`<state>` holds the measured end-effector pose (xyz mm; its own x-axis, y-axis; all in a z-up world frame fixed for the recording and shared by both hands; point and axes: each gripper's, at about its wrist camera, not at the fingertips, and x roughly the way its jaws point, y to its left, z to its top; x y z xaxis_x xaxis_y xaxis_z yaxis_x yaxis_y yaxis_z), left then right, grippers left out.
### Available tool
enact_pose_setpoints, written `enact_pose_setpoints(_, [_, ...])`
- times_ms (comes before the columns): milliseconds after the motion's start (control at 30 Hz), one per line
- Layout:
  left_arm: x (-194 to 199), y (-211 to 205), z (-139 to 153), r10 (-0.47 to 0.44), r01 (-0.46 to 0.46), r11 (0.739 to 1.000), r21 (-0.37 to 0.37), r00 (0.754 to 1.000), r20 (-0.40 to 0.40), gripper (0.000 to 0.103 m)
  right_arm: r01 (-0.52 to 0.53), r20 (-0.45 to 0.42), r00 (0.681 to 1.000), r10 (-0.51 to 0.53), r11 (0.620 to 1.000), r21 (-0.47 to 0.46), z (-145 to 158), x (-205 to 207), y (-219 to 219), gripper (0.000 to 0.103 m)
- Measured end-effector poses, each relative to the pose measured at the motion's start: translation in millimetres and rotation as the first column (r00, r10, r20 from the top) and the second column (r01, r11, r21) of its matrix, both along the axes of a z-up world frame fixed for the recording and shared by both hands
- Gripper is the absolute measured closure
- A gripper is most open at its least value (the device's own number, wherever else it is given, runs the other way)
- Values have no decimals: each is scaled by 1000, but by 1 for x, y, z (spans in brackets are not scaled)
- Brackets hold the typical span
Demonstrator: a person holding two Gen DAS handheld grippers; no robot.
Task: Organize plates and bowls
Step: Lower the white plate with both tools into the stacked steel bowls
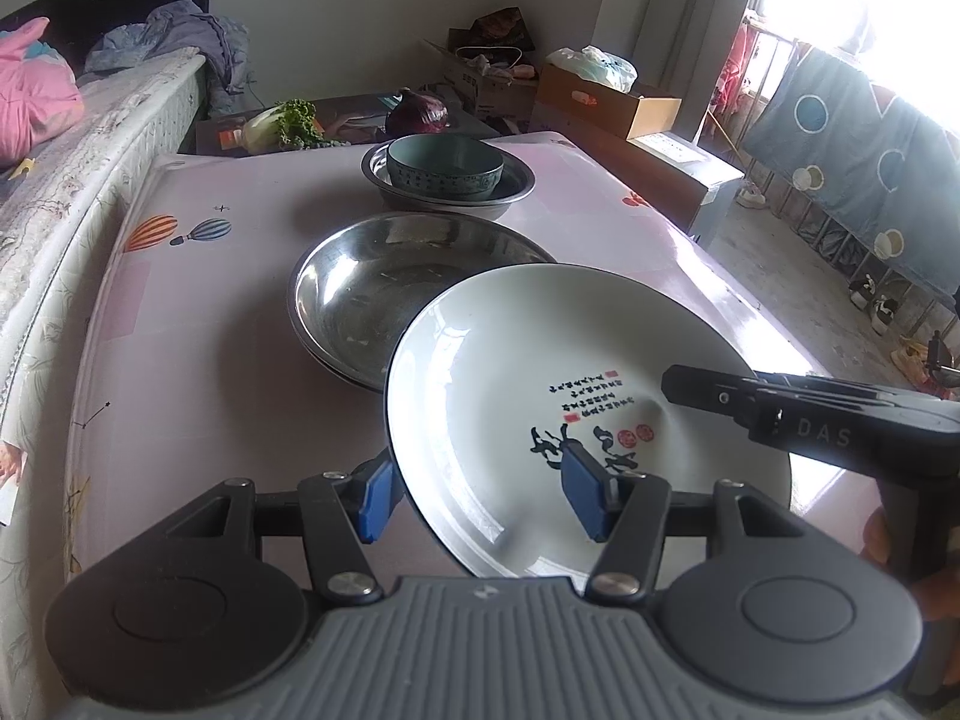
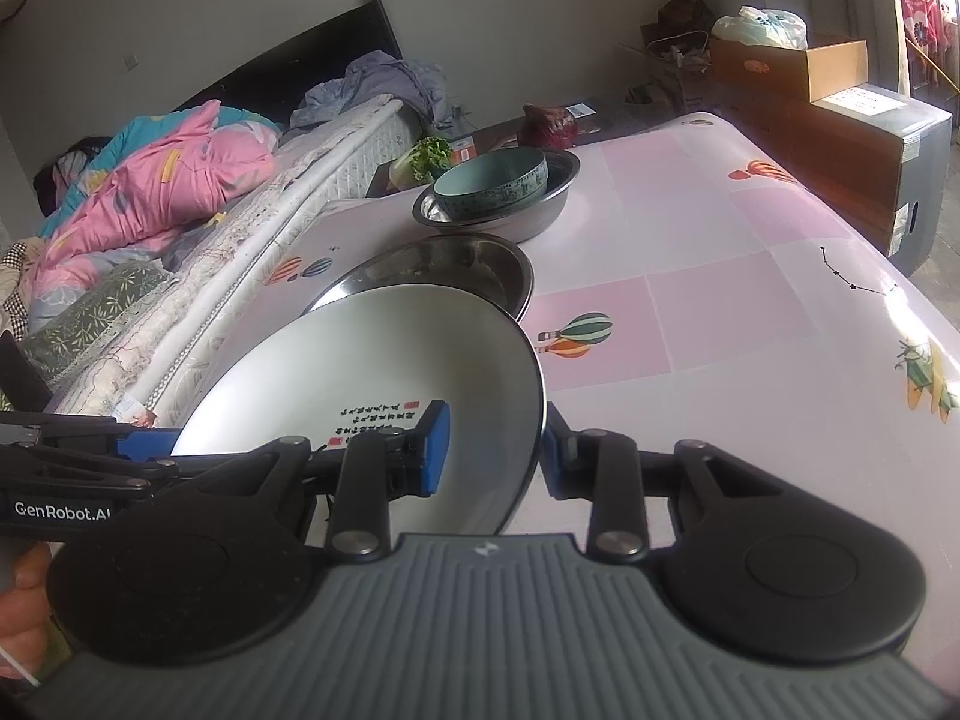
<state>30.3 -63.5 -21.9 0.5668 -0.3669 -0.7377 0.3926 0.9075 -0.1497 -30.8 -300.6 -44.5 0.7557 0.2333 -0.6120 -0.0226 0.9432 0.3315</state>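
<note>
We see the table [image 1: 198, 300] first, the largest thing ahead of both pairs of fingers, under a pink checked cover printed with striped hot-air balloons [image 1: 180, 232]. Beyond the fingertips of both grippers sits a wide steel basin [image 1: 360, 294], and farther out a smaller steel basin [image 1: 516, 180] with a teal bowl [image 1: 444, 171] nested inside it. The white plate [image 1: 540, 360] is held tilted between our two grippers, its far rim overlapping the near edge of the wide basin in both views; whether it touches the basin we cannot tell. The plate carries columns of black brush-written characters, small red seal stamps and an ink-brush figure, all too small for us to read. Our left gripper [image 1: 480, 498] clasps the plate's near-left rim, one blue pad under the edge and the other pressed on the inner face. Our right gripper [image 2: 495, 450] clasps the opposite rim the same way, one blue pad on the white face and one behind the dark edge. In the left wrist view the right gripper's body reaches in from the right, marked "DAS"; in the right wrist view the left gripper's arm comes in from the left, marked "GenRobot.AI". Past the table's far edge lie a red cabbage [image 1: 418, 112] and a leafy green vegetable [image 1: 282, 123], well apart from the fingers.
</note>
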Motion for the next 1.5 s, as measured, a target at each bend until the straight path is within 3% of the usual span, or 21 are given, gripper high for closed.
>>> enact_pose_setpoints(1500, [83, 17, 9, 85, -85, 996, -16, 996, -5, 45, -52, -16, 999, 52, 998, 18, 9, 105, 18, 72])
